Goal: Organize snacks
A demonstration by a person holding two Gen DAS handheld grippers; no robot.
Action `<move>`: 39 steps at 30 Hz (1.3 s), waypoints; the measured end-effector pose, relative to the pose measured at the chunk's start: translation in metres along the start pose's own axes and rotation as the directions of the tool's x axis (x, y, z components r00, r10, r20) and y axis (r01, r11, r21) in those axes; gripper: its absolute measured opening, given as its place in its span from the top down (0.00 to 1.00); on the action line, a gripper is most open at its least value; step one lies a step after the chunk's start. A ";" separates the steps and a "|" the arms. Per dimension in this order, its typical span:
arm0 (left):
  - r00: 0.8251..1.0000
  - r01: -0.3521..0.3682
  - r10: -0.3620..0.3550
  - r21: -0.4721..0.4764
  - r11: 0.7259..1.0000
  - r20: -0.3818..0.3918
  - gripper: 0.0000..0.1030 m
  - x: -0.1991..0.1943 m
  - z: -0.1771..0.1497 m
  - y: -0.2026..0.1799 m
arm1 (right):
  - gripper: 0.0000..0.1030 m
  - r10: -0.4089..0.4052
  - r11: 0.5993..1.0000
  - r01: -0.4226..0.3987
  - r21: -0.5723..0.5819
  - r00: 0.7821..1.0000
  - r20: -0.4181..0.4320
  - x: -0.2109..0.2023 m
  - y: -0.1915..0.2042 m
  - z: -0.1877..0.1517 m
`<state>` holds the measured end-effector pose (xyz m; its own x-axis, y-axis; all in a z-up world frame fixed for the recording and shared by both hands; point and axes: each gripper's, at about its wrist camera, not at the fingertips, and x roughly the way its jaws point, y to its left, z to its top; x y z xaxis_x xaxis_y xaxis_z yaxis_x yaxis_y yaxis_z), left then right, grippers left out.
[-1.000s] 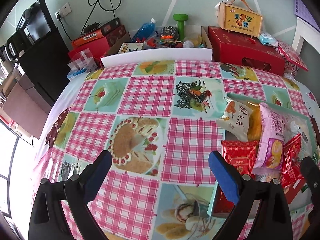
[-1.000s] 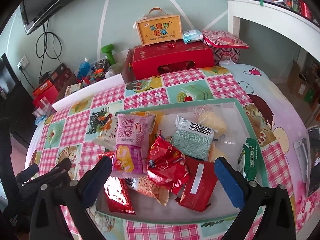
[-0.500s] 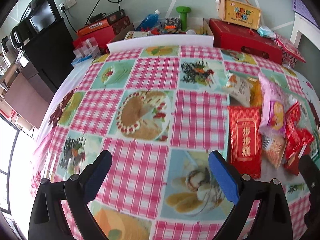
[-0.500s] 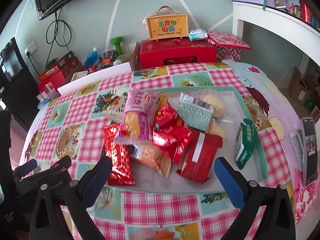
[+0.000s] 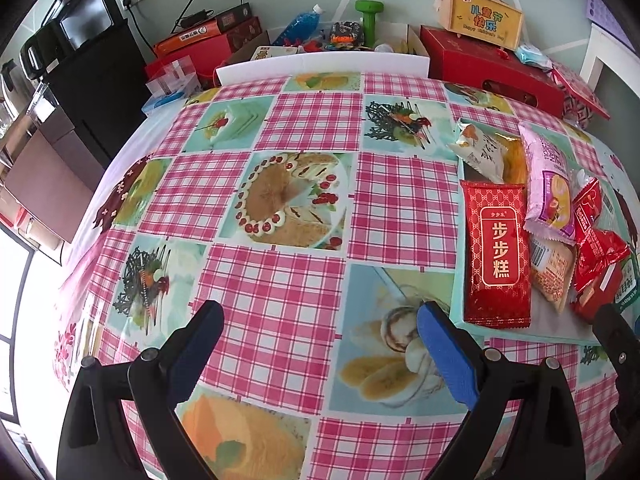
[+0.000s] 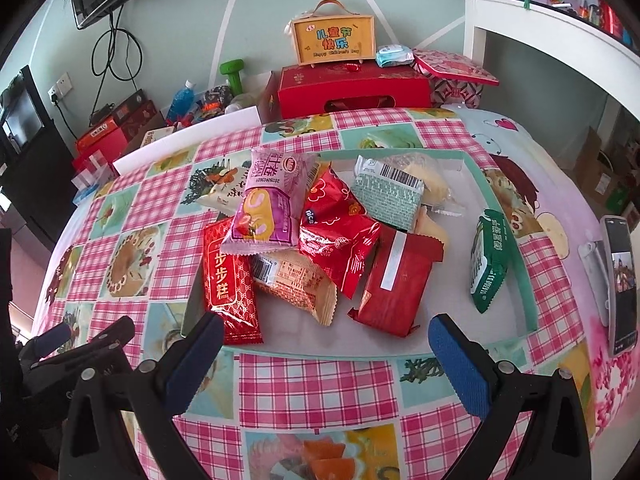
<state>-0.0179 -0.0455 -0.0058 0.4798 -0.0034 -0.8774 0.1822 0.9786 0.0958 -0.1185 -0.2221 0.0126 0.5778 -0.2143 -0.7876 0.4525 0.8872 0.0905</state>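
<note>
Snacks: packets heaped in a shallow teal-rimmed tray (image 6: 490, 184) ahead of the right gripper (image 6: 324, 356), overlapping and skewed; a green packet (image 6: 490, 256) lies apart toward its right.
Progress: all packets sit inside the tray, which fits a gathering just finished or a pile awaiting sorting; I cannot tell which.
Grippers: both spread wide, holding nothing; left gripper (image 5: 320, 344) hangs over bare checked tablecloth (image 5: 312, 120).
Left view only: red long packet (image 5: 498, 252) lies ahead-right of the tool.
Right view only: barcode packet (image 6: 390, 196), phone (image 6: 620, 280) far right.
</note>
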 end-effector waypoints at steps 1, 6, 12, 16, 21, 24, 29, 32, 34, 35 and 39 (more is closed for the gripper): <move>1.000 0.003 -0.003 -0.002 1.000 -0.004 0.06 0.001 0.000 0.001 | 0.00 -0.003 1.000 0.003 0.000 1.000 -0.003 0.001 0.000 0.000; 1.000 0.008 -0.008 -0.007 1.000 -0.013 0.06 0.004 0.003 0.002 | 0.00 -0.011 1.000 0.011 0.000 1.000 -0.007 0.003 -0.001 0.001; 1.000 0.014 -0.014 -0.003 1.000 -0.025 0.06 0.007 0.003 0.001 | 0.00 -0.010 1.000 0.010 0.003 1.000 -0.006 0.003 -0.002 0.001; 1.000 0.018 -0.018 -0.001 1.000 -0.026 0.06 0.008 0.003 0.001 | 0.00 -0.010 1.000 0.010 0.003 1.000 -0.006 0.002 -0.002 0.001; 0.999 0.025 -0.025 -0.001 1.000 -0.031 0.06 0.010 0.003 -0.001 | 0.00 -0.011 1.000 0.011 0.006 1.000 -0.011 0.003 -0.001 0.001; 0.999 0.028 -0.028 0.000 1.000 -0.032 0.06 0.010 0.004 -0.001 | 0.00 -0.010 1.000 0.010 0.006 1.000 -0.014 0.004 -0.001 0.000; 0.999 0.034 -0.035 -0.016 0.999 -0.028 0.06 0.010 0.004 0.000 | 0.00 -0.011 1.000 0.011 0.005 1.000 -0.021 0.006 -0.002 0.000; 0.999 0.033 -0.033 -0.015 0.999 -0.032 0.06 0.011 0.004 0.000 | 0.00 -0.010 1.000 0.011 0.005 1.000 -0.021 0.006 -0.002 0.000; 0.999 0.035 -0.036 -0.016 0.999 -0.031 0.06 0.011 0.004 0.000 | 0.00 -0.011 1.000 0.011 0.004 1.000 -0.023 0.007 -0.001 0.000; 0.999 0.036 -0.037 -0.016 0.999 -0.029 0.06 0.010 0.004 0.000 | 0.00 -0.010 1.000 0.011 0.005 1.000 -0.023 0.006 -0.001 0.000; 0.999 0.039 -0.039 -0.011 0.999 -0.028 0.06 0.010 0.004 -0.002 | 0.00 -0.011 1.000 0.012 0.007 1.000 -0.025 0.007 -0.002 0.000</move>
<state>-0.0102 -0.0479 -0.0126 0.4483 -0.0358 -0.8932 0.1910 0.9800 0.0566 -0.1157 -0.2254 0.0069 0.5552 -0.2140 -0.8037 0.4641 0.8816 0.0859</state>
